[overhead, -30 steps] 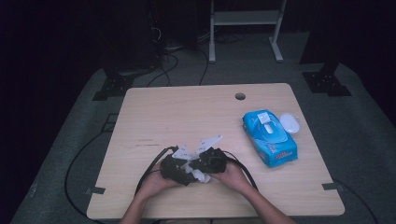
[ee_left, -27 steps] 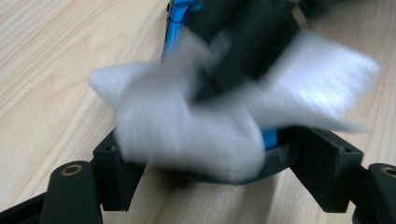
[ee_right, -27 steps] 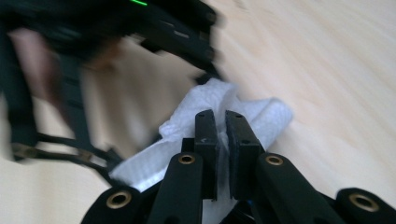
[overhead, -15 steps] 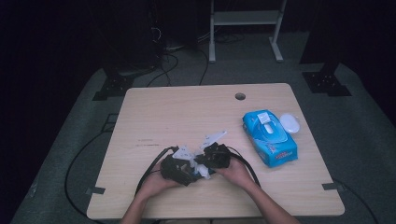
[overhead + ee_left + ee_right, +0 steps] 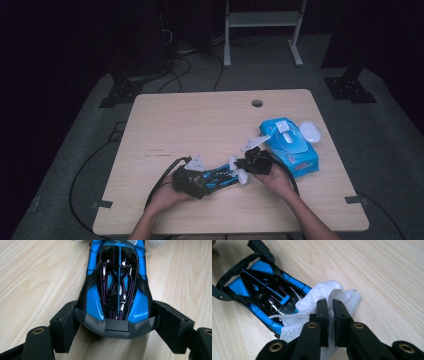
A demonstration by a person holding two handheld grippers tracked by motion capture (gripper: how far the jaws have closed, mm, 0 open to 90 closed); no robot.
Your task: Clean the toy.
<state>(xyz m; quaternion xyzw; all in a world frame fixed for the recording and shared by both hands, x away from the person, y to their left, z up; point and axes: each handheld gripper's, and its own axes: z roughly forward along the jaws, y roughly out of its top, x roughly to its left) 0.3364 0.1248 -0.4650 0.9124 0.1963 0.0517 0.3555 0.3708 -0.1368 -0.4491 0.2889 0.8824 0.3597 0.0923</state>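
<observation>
Shifted toward the blue wipes pack [image 5: 289, 145]: right claw [image 5: 239, 172] with its pinched white wipe [image 5: 322, 300], now at the far end of the blue toy car [image 5: 218, 176] instead of over its middle. Uncovered since then: most of the car's glossy body, stretched out between the two claws. Right hand [image 5: 275, 177] carried along, further from the left.
</observation>
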